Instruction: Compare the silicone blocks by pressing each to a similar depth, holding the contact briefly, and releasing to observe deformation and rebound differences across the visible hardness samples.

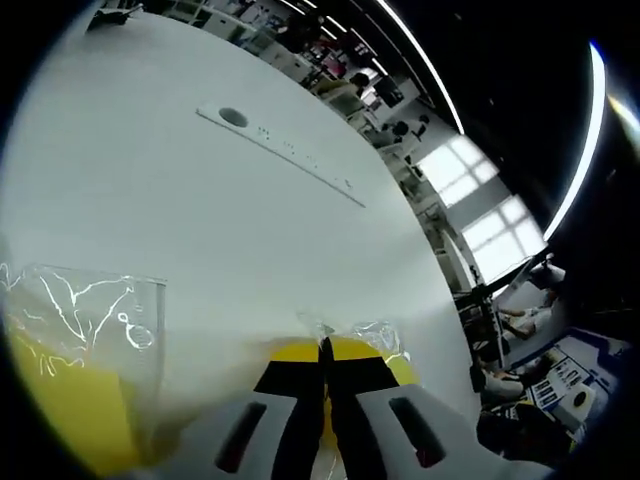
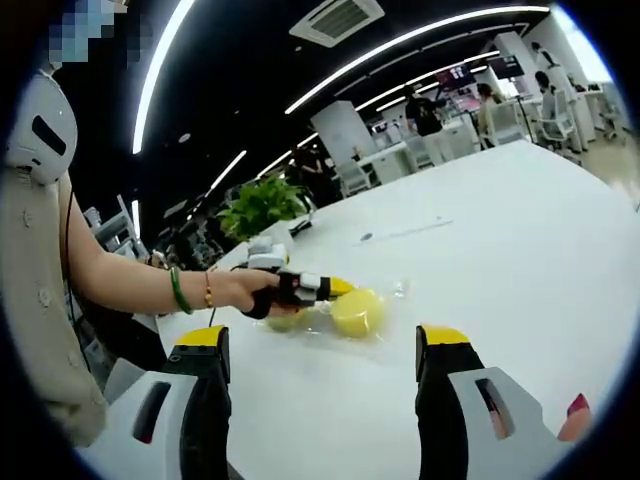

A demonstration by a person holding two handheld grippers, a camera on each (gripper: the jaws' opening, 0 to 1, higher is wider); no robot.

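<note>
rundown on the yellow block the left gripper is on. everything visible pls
The yellow block is a rounded, soft-looking lump, apparently silicone, inside a clear crinkled plastic bag. It lies on the white table beside a second yellow piece nearer the person's hand. In the left gripper view the left gripper has its jaws drawn together on the bagged block, yellow showing on both sides of the tips. Any dent is hidden by the jaws.

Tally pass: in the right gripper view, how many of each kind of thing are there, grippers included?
yellow silicone blocks: 2
grippers, the left gripper and the right gripper: 2
plant: 1
Total: 5
</note>
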